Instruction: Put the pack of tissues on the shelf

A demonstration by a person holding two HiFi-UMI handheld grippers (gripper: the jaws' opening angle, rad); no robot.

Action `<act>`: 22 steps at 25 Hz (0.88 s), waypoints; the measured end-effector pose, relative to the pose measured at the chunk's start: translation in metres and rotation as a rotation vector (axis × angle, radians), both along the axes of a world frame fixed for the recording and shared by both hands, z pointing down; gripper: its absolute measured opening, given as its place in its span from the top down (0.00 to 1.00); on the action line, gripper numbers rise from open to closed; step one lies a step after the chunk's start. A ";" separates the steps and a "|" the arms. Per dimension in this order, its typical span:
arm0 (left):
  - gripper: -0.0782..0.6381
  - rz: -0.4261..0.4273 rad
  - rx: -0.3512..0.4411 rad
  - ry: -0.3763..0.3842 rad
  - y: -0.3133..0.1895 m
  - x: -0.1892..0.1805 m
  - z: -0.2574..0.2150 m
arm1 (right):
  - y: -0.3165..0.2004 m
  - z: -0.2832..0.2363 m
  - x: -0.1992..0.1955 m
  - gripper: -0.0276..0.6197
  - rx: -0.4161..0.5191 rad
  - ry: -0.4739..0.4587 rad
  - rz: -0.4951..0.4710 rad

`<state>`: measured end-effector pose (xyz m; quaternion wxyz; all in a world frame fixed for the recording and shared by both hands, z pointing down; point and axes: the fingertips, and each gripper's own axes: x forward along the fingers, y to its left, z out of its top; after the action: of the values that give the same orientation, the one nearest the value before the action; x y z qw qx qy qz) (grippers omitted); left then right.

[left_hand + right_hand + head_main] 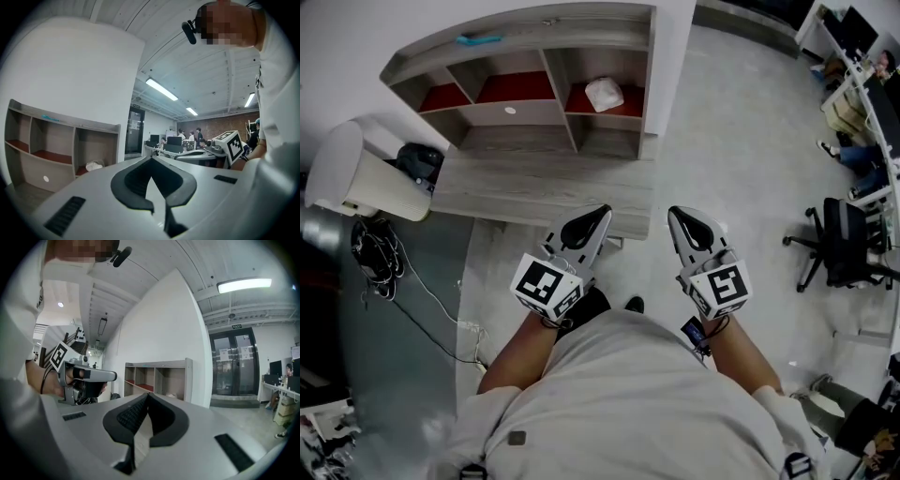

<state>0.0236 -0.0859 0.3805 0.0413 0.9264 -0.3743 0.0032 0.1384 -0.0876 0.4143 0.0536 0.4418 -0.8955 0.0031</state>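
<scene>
The white pack of tissues [604, 94] lies in the upper right compartment of the grey shelf [525, 117], on a red board. It also shows small in the left gripper view as the tissue pack [93, 166], and in the right gripper view as a pale spot [172, 395] inside the shelf [154, 376]. My left gripper [605, 212] and right gripper [673, 213] hover side by side close to my body, well short of the shelf. Both are shut with nothing between the jaws: the left gripper [151, 158] and the right gripper [147, 394] show tips touching.
A grey wooden ledge [553, 192] runs in front of the shelf. A teal object [478, 39] lies on the shelf top. A white rounded object [356, 173] and cables [375, 244] are at left. An office chair [844, 244] and seated people are at right.
</scene>
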 end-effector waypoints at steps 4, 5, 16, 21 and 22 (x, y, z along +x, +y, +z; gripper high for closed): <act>0.87 -0.019 -0.021 -0.015 0.027 -0.004 0.004 | 0.023 0.006 -0.001 0.93 -0.018 -0.022 -0.007; 0.87 -0.021 -0.023 -0.019 0.033 -0.006 0.004 | 0.028 0.007 -0.002 0.93 -0.018 -0.026 -0.008; 0.87 0.000 -0.021 -0.031 0.085 -0.041 0.003 | 0.081 0.001 -0.030 0.93 0.011 -0.026 0.012; 0.87 0.003 -0.003 -0.026 0.120 -0.077 -0.008 | 0.119 -0.004 -0.057 0.93 0.018 -0.009 0.023; 0.87 0.005 -0.002 -0.025 0.128 -0.084 -0.009 | 0.127 -0.006 -0.063 0.93 0.023 -0.002 0.026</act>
<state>-0.0601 0.0419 0.3711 0.0374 0.9272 -0.3725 0.0152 0.0757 0.0391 0.4087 0.0475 0.4540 -0.8897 -0.0059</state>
